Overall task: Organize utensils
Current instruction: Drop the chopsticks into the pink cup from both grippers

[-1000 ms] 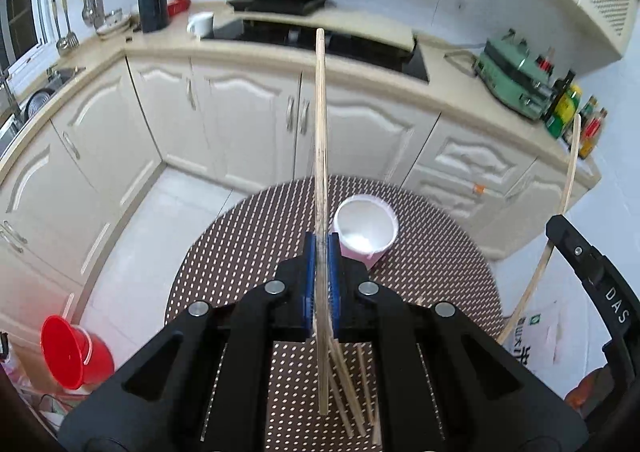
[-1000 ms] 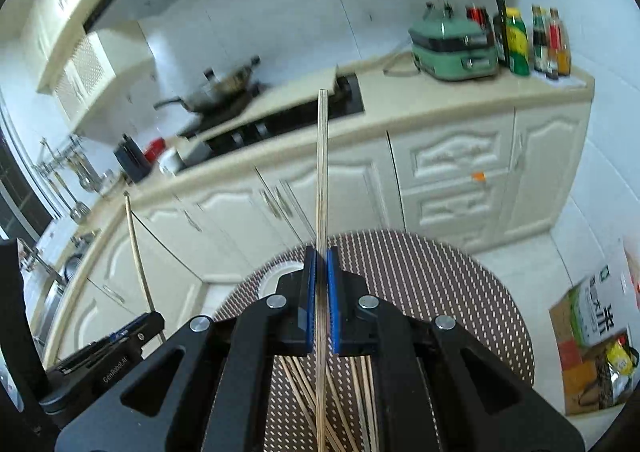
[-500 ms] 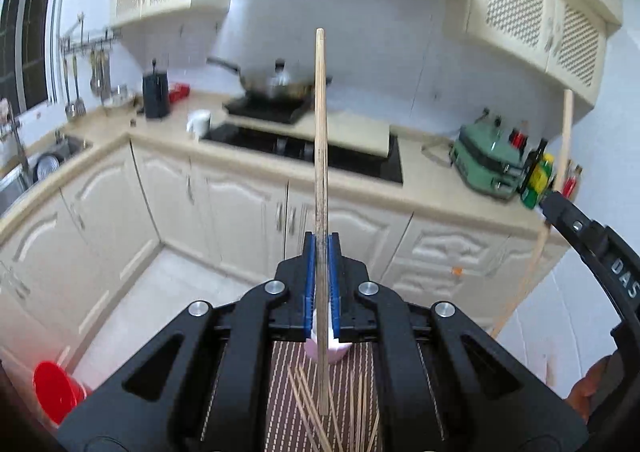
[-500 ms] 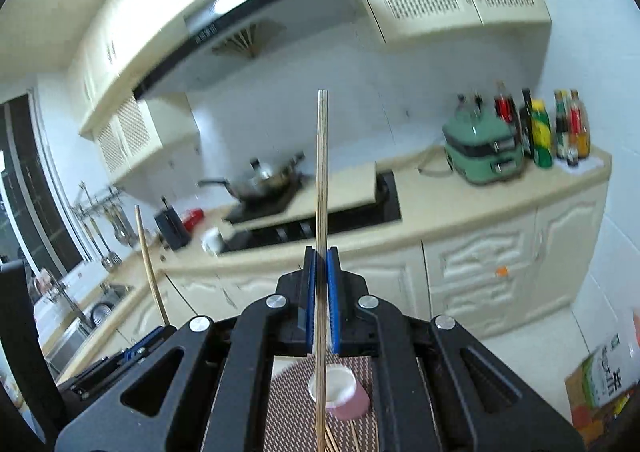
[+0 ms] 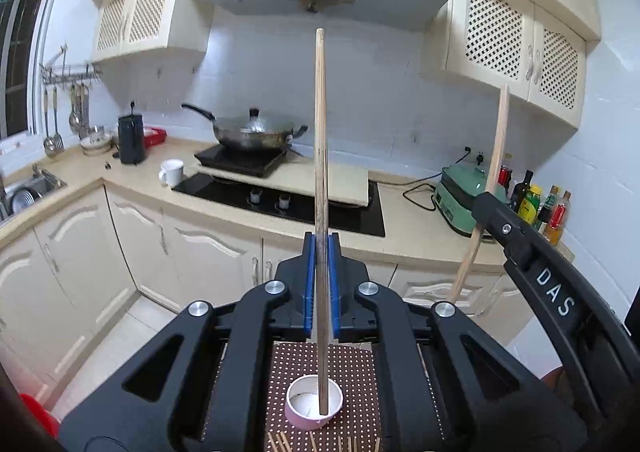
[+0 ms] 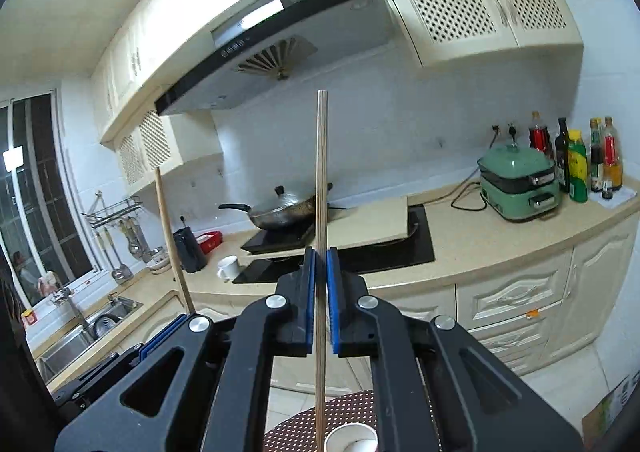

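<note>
**Over the round mat: two chopsticks lifted, the cup waiting below**

Over the bench with its brown dotted mat (image 5: 352, 372) I have both grippers raised and pointing out toward the kitchen counter. Going from big to small: the mat carries the pink cup (image 5: 315, 406), and a scatter of loose chopsticks (image 5: 320, 446) lies on the mat at the near edge of the left view, just beside the cup.

My left gripper (image 5: 321, 280) has its fingers pressed together on a single chopstick (image 5: 320, 155), which stands upright; in the left view its lower end overlaps the cup's mouth, though I cannot tell whether it is inside or above it. My right gripper (image 6: 321, 292) likewise pinches a thinner chopstick (image 6: 321, 187), also upright, its lower end running past the cup's rim at the bottom of the right view.

I judge I am in the carrying step: both sticks picked up, neither dropped in. Next I need to bring each lower tip over the cup's opening, lower it inside, then spread the fingers. The cup is small and light, so a tip off centre could tip it.
</note>
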A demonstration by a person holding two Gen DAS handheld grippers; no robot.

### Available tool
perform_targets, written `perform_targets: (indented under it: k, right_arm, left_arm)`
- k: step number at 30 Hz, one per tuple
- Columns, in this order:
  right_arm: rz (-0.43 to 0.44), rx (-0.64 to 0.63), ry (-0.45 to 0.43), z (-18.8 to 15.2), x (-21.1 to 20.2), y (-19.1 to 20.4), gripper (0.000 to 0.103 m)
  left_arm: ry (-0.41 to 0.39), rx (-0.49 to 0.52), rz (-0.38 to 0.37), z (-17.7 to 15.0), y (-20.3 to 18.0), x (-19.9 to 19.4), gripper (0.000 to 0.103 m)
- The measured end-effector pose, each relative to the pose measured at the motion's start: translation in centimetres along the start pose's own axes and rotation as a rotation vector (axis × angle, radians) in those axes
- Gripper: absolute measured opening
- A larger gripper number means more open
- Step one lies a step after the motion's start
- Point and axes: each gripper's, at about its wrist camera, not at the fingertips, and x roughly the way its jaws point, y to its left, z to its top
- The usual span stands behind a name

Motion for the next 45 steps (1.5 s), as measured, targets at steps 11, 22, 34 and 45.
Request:
perform_targets:
  k: [11, 22, 34, 45]
  right_arm:
    - [0.011, 0.027, 0.059, -10.5, 5.4, -4.0, 0.005]
    - [-0.018, 0.034, 0.144, -15.4, 8.4, -5.0, 0.004]
    - [-0.062, 0.067, 0.305, -18.9, 9.1, -5.2, 0.005]
    - [-0.09, 0.115, 0.478, -19.6, 9.3, -5.7, 0.009]
  left_arm:
    - [0.025, -0.078, 0.005, -8.6, 3.1, 7.8, 0.007]
    - [0.12, -0.085, 0.019, -13.1, 3.9, 12.0, 0.007]
    - [0.323, -0.13, -0.008, -17.4, 5.3, 15.0, 0.007]
    - [0.476, -0.099, -0.028, -18.9, 5.0, 15.1, 0.009]
